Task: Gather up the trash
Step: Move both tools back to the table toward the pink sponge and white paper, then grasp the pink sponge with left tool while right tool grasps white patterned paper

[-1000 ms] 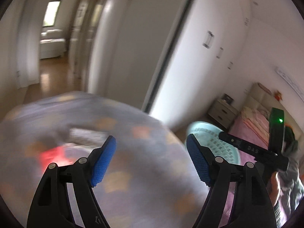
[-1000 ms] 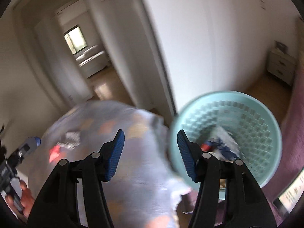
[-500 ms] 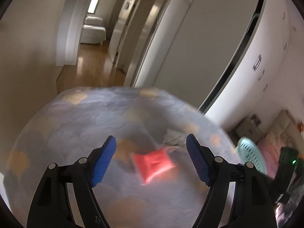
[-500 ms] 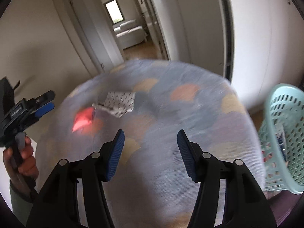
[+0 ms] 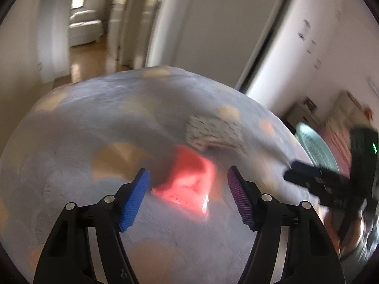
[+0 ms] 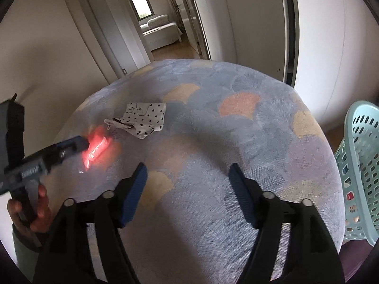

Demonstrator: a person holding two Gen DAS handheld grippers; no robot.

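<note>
Fabric-covered round table [image 6: 248,156] (fan-patterned) near hallway doorway [image 6: 163,21] and wardrobe [image 6: 331,47].

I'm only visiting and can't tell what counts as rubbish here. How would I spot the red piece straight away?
Find the round cushion with the pale fan pattern, beside the mint green basket. Near its left edge in the right gripper's view lie two bits of litter. The red wrapper is the shiny, glowing one, just in front of the left gripper; its neighbour, the white wrapper, has small black dots.
</note>
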